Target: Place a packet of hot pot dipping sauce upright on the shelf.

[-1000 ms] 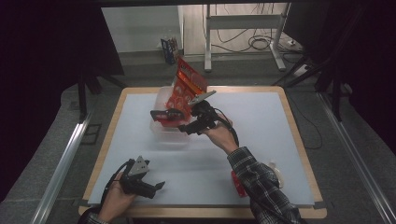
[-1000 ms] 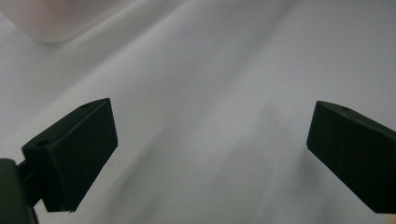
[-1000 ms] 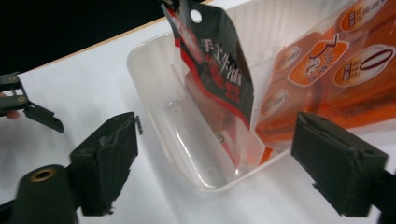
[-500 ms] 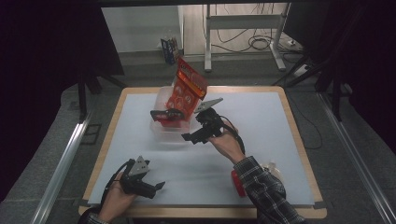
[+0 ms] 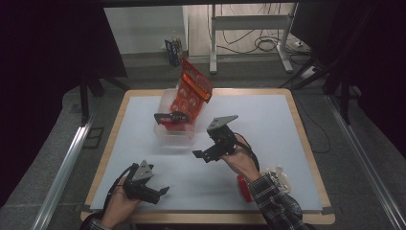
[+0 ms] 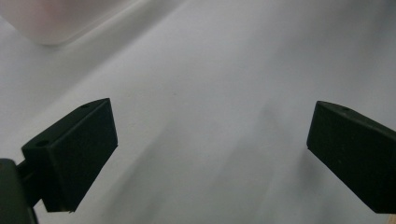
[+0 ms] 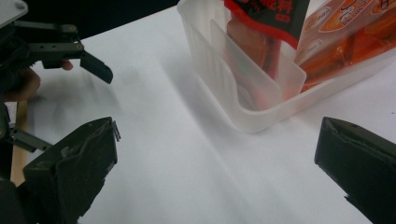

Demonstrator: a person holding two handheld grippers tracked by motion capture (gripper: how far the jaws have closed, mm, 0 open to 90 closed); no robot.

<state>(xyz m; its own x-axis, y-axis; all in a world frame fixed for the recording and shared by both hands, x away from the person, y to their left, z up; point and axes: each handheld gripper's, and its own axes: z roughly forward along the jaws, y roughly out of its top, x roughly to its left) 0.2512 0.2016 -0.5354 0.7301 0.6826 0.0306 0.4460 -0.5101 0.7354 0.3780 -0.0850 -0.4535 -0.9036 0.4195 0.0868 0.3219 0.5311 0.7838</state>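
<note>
The snack bag (image 5: 194, 91) standing in the bin is orange-red with pale round marks and a black band with red print at one end. The bin (image 5: 175, 134) is frosted, translucent white plastic. The tabletop (image 5: 268, 120) is white with a light wooden rim. Both grippers, left (image 5: 152, 192) and right (image 5: 207, 152), are black with grey plates. The sleeve (image 5: 275, 203) is dark plaid.

The right gripper (image 5: 210, 143) hovers with jaws spread wide, just short of the clear bin (image 5: 174, 136); the left gripper (image 5: 155, 191) rests farther back, jaws likewise apart.
</note>
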